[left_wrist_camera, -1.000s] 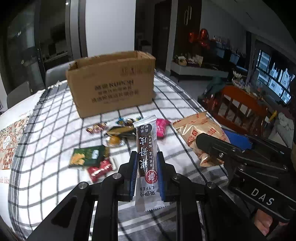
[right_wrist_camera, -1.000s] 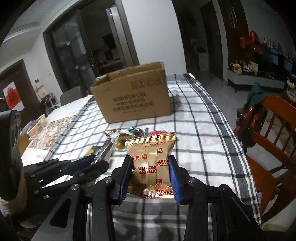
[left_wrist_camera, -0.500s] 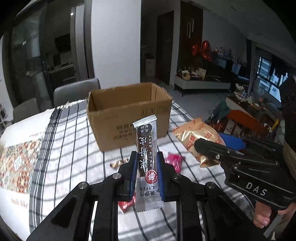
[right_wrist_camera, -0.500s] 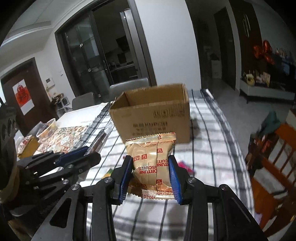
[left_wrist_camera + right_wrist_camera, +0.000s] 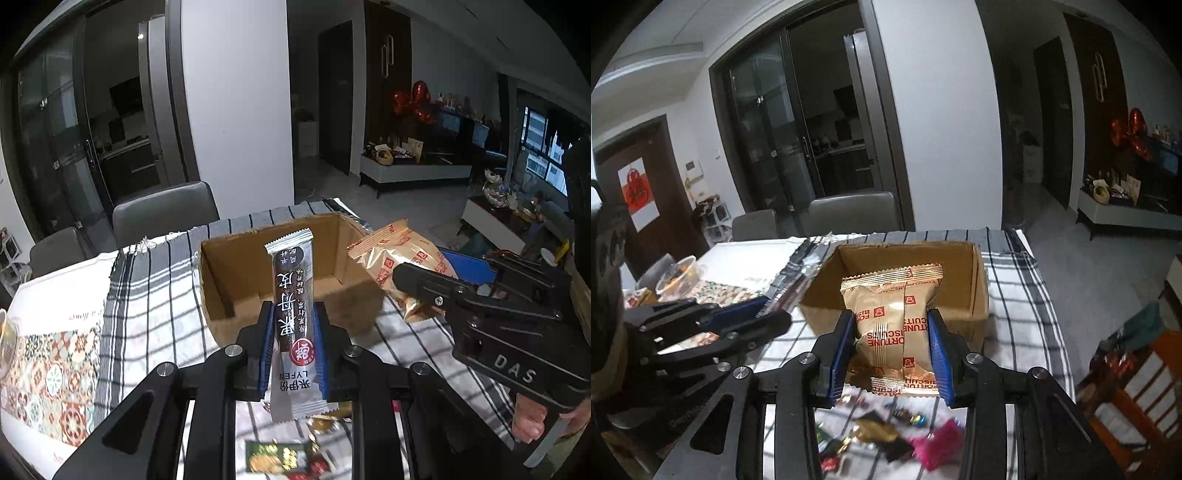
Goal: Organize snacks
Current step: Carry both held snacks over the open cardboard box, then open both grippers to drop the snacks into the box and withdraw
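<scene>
The left gripper [image 5: 291, 347] clamps a slim foil bar [image 5: 291, 295]; the right gripper [image 5: 892, 349] pinches a crinkly biscuit packet [image 5: 892, 317] — both before the open-topped cardboard box [image 5: 977, 273], its interior roomy.

- The left hand-held gripper [image 5: 291, 347] is raised and level, pointing forward, its blue-lined fingers [image 5: 266, 350] pressed in on a long dark snack bar [image 5: 293, 317] that stands upright between them.
- The right hand-held gripper [image 5: 892, 347] is held just beside it at about the same height, its blue pads [image 5: 936, 354] squeezing a tan biscuit packet [image 5: 892, 325] from both sides.
- In the left wrist view, the person's right hand [image 5: 532, 421] shows at the lower right, fingers wrapped under the black handle.
</scene>
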Demonstrator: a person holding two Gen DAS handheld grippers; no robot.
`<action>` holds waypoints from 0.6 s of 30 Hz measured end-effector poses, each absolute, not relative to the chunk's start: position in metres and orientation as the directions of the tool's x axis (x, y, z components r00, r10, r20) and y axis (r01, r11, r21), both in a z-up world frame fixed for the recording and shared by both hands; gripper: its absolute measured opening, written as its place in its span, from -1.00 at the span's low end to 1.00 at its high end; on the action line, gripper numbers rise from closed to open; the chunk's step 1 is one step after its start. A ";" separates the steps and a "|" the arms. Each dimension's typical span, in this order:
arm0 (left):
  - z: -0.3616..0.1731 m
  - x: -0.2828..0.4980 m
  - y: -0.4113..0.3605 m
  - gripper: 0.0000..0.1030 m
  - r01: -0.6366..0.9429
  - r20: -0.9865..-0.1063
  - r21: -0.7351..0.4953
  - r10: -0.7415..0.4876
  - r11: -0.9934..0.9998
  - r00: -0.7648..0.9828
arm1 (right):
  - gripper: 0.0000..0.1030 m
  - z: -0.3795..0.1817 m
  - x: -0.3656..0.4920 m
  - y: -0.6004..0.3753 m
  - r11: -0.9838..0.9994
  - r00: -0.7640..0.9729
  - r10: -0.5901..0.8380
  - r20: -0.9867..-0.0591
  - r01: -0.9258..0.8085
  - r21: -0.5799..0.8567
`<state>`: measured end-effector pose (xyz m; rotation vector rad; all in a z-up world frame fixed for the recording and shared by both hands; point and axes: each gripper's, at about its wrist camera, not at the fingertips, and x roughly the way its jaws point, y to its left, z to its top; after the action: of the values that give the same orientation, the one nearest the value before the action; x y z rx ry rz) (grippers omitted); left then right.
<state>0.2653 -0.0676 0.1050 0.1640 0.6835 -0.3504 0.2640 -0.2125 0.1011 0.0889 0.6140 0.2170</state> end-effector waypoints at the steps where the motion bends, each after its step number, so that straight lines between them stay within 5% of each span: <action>1: 0.104 0.273 -0.067 -0.60 0.367 -0.647 0.039 -0.256 0.929 0.718 | -0.22 0.100 0.272 -0.212 0.974 0.793 0.226 -0.565 -0.178 0.140; 18: 0.079 0.370 -0.080 -0.51 0.360 -0.664 0.082 -0.219 0.929 0.715 | -0.20 0.066 0.381 -0.227 0.981 0.743 0.187 -0.642 -0.113 0.155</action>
<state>0.3700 -0.0796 0.0787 0.2121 0.7045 -0.3230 0.3810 -0.2270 0.0657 0.1087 0.7145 0.1645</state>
